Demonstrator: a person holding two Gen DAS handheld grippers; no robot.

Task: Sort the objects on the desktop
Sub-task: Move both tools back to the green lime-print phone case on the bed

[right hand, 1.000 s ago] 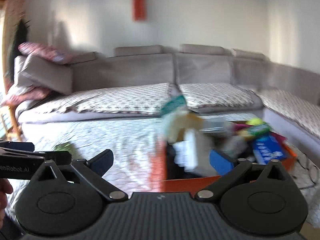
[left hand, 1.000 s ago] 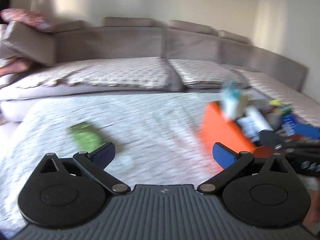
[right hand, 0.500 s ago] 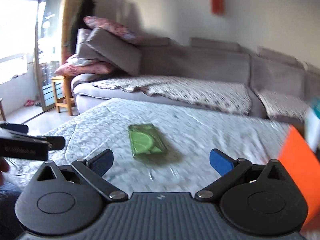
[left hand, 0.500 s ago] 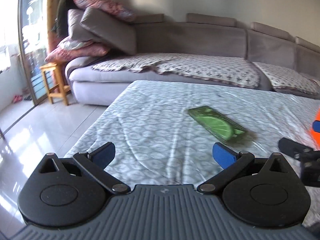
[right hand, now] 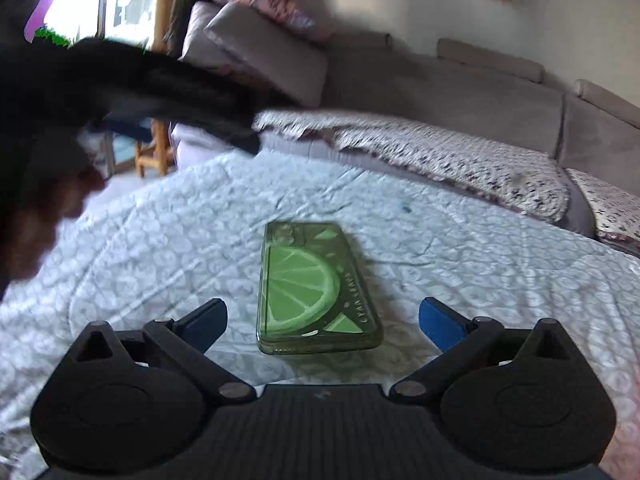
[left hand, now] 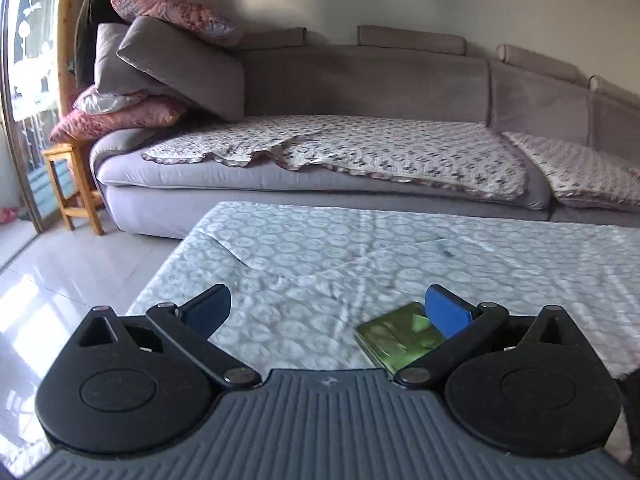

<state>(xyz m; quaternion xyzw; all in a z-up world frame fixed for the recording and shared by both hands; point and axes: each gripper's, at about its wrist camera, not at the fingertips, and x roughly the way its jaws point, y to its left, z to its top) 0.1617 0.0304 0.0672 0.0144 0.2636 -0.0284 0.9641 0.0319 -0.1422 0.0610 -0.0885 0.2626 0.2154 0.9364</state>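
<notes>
Nothing gripped yet: your green phone case (right hand: 316, 288) lies flat on the cloth-covered counter (right hand: 480, 264), unsorted, no bin in view. Right gripper (right hand: 322, 316) has fingers apart, lined up just short of its near end. Left gripper (left hand: 328, 308) is also spread; the case (left hand: 400, 338) sits near its right finger. It's translucent, lime-slice print, thin and glossy.

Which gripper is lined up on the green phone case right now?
The right gripper: the green lime-print phone case lies centred between its open fingers. The left gripper, also open, has the case off by its right finger.
</notes>
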